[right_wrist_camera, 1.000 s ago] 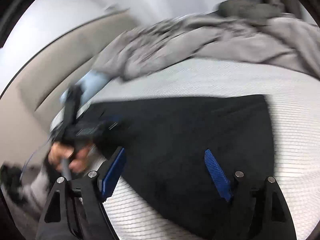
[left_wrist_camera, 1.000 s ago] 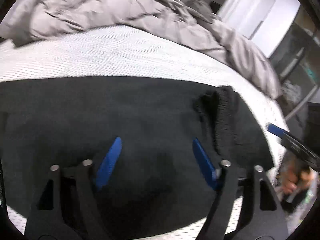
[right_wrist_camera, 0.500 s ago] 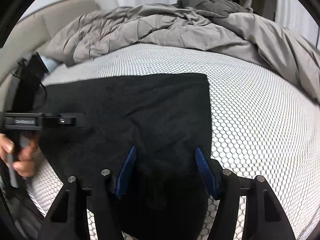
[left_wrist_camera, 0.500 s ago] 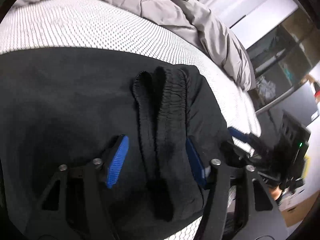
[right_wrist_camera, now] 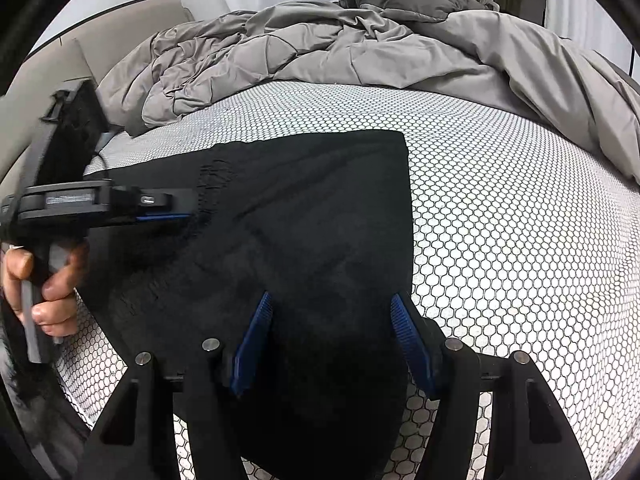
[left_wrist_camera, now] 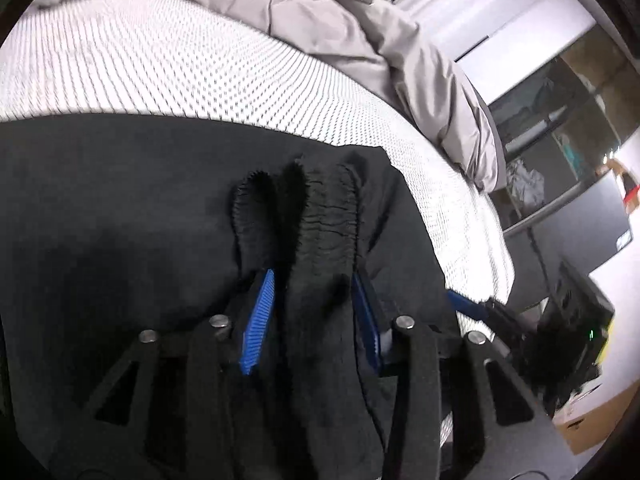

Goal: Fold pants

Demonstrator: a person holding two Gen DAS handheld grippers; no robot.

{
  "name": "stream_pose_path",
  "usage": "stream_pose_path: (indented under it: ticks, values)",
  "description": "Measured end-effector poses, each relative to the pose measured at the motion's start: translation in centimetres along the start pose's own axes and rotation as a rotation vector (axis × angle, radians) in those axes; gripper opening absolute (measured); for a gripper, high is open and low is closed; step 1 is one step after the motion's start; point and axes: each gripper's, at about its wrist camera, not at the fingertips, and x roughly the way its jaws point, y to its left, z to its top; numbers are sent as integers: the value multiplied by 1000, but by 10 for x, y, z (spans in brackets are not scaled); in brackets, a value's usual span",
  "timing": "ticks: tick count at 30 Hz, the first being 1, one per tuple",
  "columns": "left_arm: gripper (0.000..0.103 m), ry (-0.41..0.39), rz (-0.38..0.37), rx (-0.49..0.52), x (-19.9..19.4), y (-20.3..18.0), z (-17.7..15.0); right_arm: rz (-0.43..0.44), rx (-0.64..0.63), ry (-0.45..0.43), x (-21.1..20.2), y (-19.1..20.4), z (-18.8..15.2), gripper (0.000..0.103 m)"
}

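Note:
Black pants (right_wrist_camera: 304,216) lie flat on the white dotted mattress (right_wrist_camera: 500,208). In the left wrist view their bunched elastic waistband (left_wrist_camera: 320,232) runs between the blue pads of my left gripper (left_wrist_camera: 316,304), whose jaws have closed in against the fabric fold. The left gripper also shows in the right wrist view (right_wrist_camera: 160,210), at the pants' left edge. My right gripper (right_wrist_camera: 332,332) is open, its blue pads straddling the near part of the pants, with the right pad near the pants' right edge.
A rumpled grey duvet (right_wrist_camera: 360,40) is piled along the far side of the bed. A beige headboard (right_wrist_camera: 52,72) stands at the left. Dark shelves (left_wrist_camera: 560,120) and a cardboard box (left_wrist_camera: 592,424) stand beyond the mattress edge.
My left gripper swung onto the waistband and its jaws narrowed around it. My right gripper moved in over the pants and its jaws narrowed somewhat.

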Motion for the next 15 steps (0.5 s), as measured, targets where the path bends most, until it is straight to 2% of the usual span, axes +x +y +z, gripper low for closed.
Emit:
stream_pose_path:
  ticks: [2,4,6,8,11,15]
  values:
    - [23,-5,-8,-1,8,1,1,1,-3,3,1,0,-1,63]
    - [17,-12,16,26,8,-3,0,2,-2,8,2,-1,-2,63]
    - [7,-26,36,50,1,-7,0,7,0,7,2,-2,-2,63]
    - [3,-41,24,75,-14,-12,-1,10,6,6,1,-2,-1,63]
    - [3,-53,51,120,-30,-16,-2,11,4,0,-1,2,-1,63]
    - [4,-6,118,122,-18,-4,-4,13,-7,-4,-2,7,0,64]
